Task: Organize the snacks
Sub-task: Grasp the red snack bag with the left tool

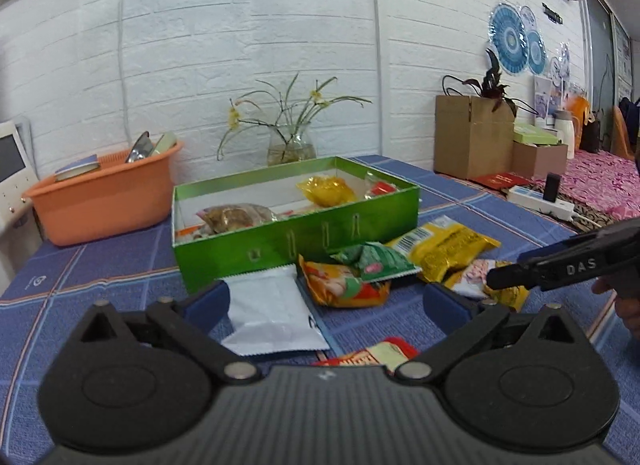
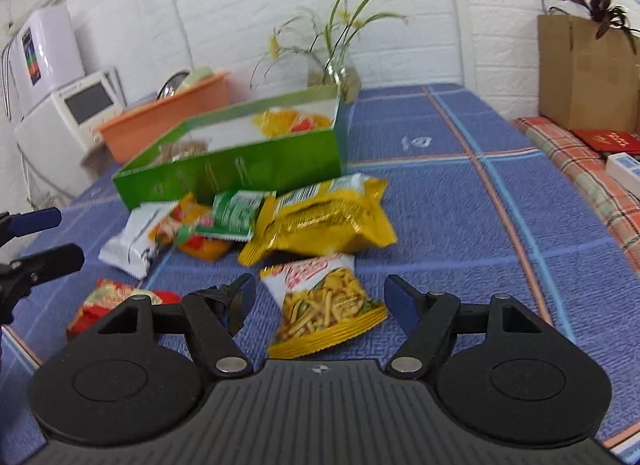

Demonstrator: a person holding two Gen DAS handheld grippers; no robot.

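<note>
**Both grippers standing spread over the loose snack packets**

The left gripper [image 1: 326,297] is hovering low over the blue checked worktop [image 1: 100,265] with its fingers [image 1: 208,301] spread wide and nothing pinched. Between them a white packet [image 1: 272,313] is lying flat, closer to the left finger, and I cannot tell if it is touching that finger. Just beyond the fingertips an orange packet [image 1: 340,285] and a small green packet [image 1: 372,261] are resting, the green one partly on the orange one. Farther ahead the green box [image 1: 296,237] is standing open, with a few packets already lying inside it. Under the gripper body, a red packet [image 1: 380,353] is peeking out.

The right gripper [image 2: 320,301] is also holding its fingers [image 2: 400,301] spread and is gripping nothing. A packet with noodle sticks printed on it [image 2: 324,305] is lying between them, apart from both fingers. Straight ahead of the fingertips a large yellow packet [image 2: 324,221] is lying, and beyond it the green box is standing. To the left of the left finger the red packet is lying near the worktop edge.
</note>
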